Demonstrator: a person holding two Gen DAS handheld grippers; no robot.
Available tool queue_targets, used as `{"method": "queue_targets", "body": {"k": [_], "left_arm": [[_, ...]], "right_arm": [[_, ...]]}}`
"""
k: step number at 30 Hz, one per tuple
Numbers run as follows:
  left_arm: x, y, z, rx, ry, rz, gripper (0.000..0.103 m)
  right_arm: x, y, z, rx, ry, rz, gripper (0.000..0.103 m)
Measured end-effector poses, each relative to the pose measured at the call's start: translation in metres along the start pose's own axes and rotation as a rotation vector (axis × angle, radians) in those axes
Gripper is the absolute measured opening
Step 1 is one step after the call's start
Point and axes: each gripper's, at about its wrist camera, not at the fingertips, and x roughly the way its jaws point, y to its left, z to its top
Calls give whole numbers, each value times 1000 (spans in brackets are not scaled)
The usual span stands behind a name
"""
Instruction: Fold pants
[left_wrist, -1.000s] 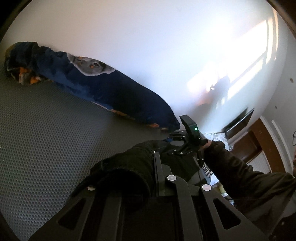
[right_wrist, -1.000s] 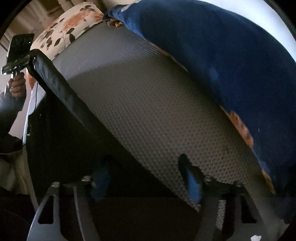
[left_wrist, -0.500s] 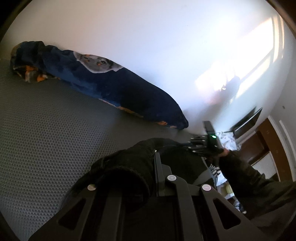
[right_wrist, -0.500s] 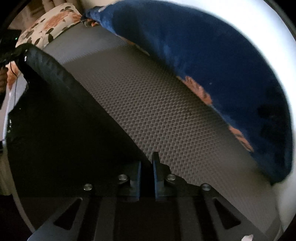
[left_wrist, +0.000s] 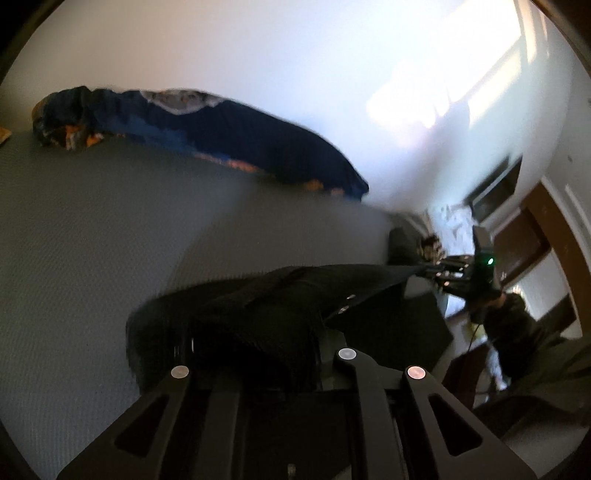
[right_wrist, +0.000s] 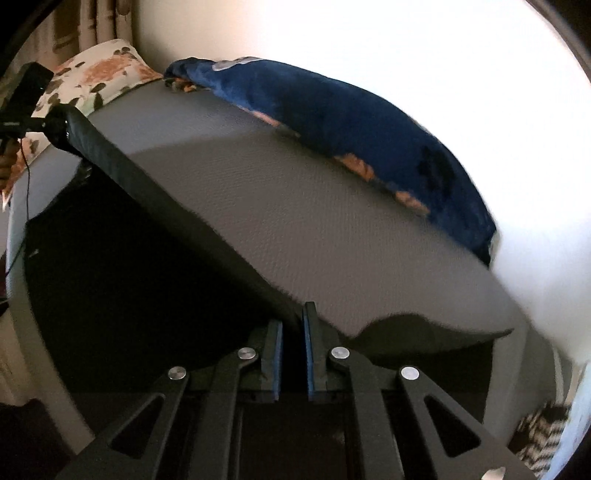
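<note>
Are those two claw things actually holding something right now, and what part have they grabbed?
Yes, both hold the black pants. The right gripper and left gripper each pinch one end of the same top edge, stretched taut between them above the grey bed.

Grey mattress (right_wrist: 303, 206) lies open; blue blanket (right_wrist: 351, 114) (against wall) bounds it.

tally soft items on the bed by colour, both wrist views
Black: 1, the pants, held taut between left gripper and right gripper
Navy: 1, the blanket
Floral: 1, the pillow
Total: 3
</note>
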Motion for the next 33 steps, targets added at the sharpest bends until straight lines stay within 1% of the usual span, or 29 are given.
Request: {"method": "queue_targets", "body": {"k": [1, 4, 9, 11, 13, 14, 17, 19, 20, 21, 22, 23, 24, 25, 26, 28, 30, 32, 33], "left_arm": [[-1, -1, -8, 8, 19, 8, 14], [-1, -2, -34, 26, 83, 38, 16], [7, -3, -74, 45, 173, 87, 16], [10, -2, -86, 51, 202, 102, 16], [15, -2, -98, 58, 231, 135, 17], [17, -4, -101, 68, 241, 158, 20], [18, -10, -105, 87, 244, 207, 21], [17, -11, -106, 84, 251, 220, 22], [16, -13, -106, 85, 251, 223, 24], [13, -15, -107, 88, 254, 233, 31], [10, -15, -109, 93, 261, 244, 34], [6, -15, -111, 100, 270, 262, 51], [4, -16, -112, 110, 273, 306, 77], [-3, -18, -115, 111, 251, 355, 82], [-11, -17, -116, 105, 231, 377, 83], [-32, -12, -119, 27, 196, 361, 83], [-52, -12, -122, -53, 124, 346, 83], [-67, -10, -127, -172, 78, 308, 82], [-73, -9, -132, -244, 36, 260, 82]], "right_arm": [[-1, 8, -4, 12, 2, 6, 7], [-7, 27, -42, 55, 28, 39, 7], [6, 52, -78, 108, 86, 62, 7], [14, 58, -85, 113, 100, 60, 8], [20, 61, -91, 125, 113, 66, 8], [24, 62, -93, 127, 118, 61, 8], [33, 67, -95, 128, 129, 34, 8], [36, 68, -96, 139, 135, 28, 8], [37, 67, -97, 144, 134, 25, 8], [38, 67, -97, 147, 136, 23, 8], [38, 69, -98, 145, 135, 17, 8], [38, 70, -98, 140, 132, 11, 8], [37, 70, -99, 141, 131, 6, 8], [37, 70, -100, 146, 129, 6, 8], [36, 71, -101, 151, 126, 6, 8], [35, 70, -102, 160, 120, 9, 8], [34, 71, -102, 163, 114, 8, 8], [34, 72, -101, 166, 112, 7, 8], [33, 72, -100, 168, 112, 8, 9]]}}
